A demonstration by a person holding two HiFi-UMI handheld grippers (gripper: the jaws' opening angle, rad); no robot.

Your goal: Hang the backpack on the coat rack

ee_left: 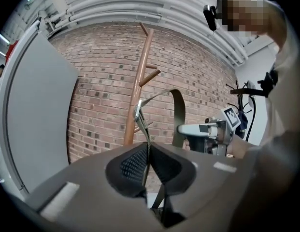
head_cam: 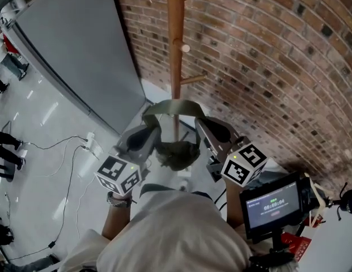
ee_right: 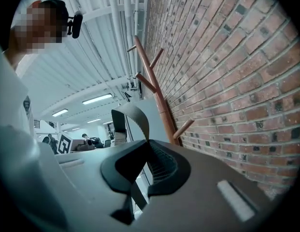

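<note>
Backpack (head_cam: 177,153) is hanging in the air between the two grippers, just in front of the coat rack (head_cam: 176,44) pole. Its olive strap (head_cam: 172,107) is arching up between them and crossing the pole; touching it or not, cannot tell. Left gripper (head_cam: 154,130) is pinching one end of the strap, jaws nearly together on the webbing. Right gripper (head_cam: 202,127) is pinching the other end the same way. Brick wall (head_cam: 266,67) is standing behind the rack, grey panel (head_cam: 79,50) off to its left.

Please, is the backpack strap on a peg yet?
Not hooked: the olive webbing strap arches between left gripper and right gripper, on no wooden peg.
</note>
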